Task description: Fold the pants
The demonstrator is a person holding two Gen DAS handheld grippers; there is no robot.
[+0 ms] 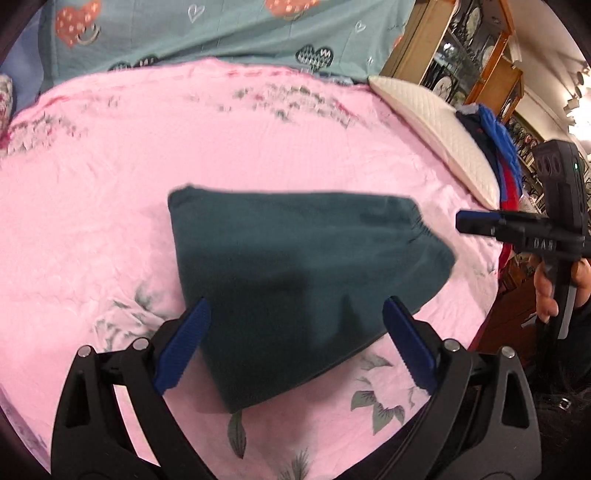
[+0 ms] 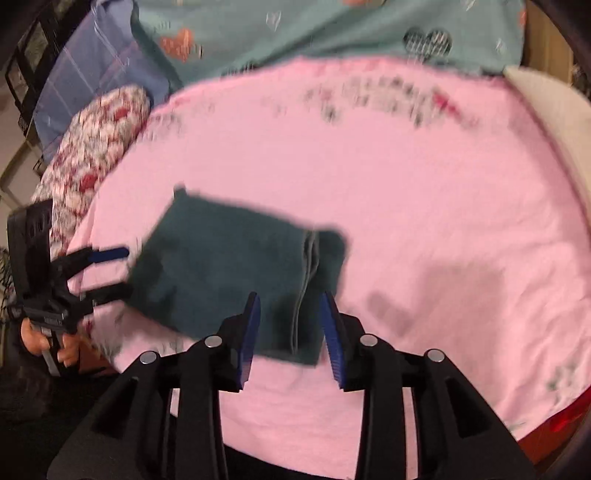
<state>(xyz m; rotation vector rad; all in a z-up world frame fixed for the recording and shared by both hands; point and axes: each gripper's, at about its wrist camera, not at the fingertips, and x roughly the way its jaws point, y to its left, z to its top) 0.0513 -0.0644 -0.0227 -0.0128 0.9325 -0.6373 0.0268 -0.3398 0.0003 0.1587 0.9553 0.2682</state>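
Note:
The dark teal pants (image 1: 295, 273) lie folded into a compact rectangle on the pink bedspread (image 1: 110, 177). In the right wrist view the pants (image 2: 229, 277) show a waistband edge on their right side. My left gripper (image 1: 295, 314) is open and empty, hovering above the near edge of the pants, and it also shows at the left of the right wrist view (image 2: 114, 269). My right gripper (image 2: 290, 317) is open and empty above the pants' near right corner. In the left wrist view it (image 1: 476, 221) sits at the right, off the pants.
A teal heart-print blanket (image 1: 229, 33) lies at the far edge of the bed. A white quilted pillow (image 1: 436, 125) and blue and red clothes (image 1: 502, 147) are at the right. A floral cushion (image 2: 92, 140) lies at the left. A wooden display cabinet (image 1: 461, 48) stands beyond.

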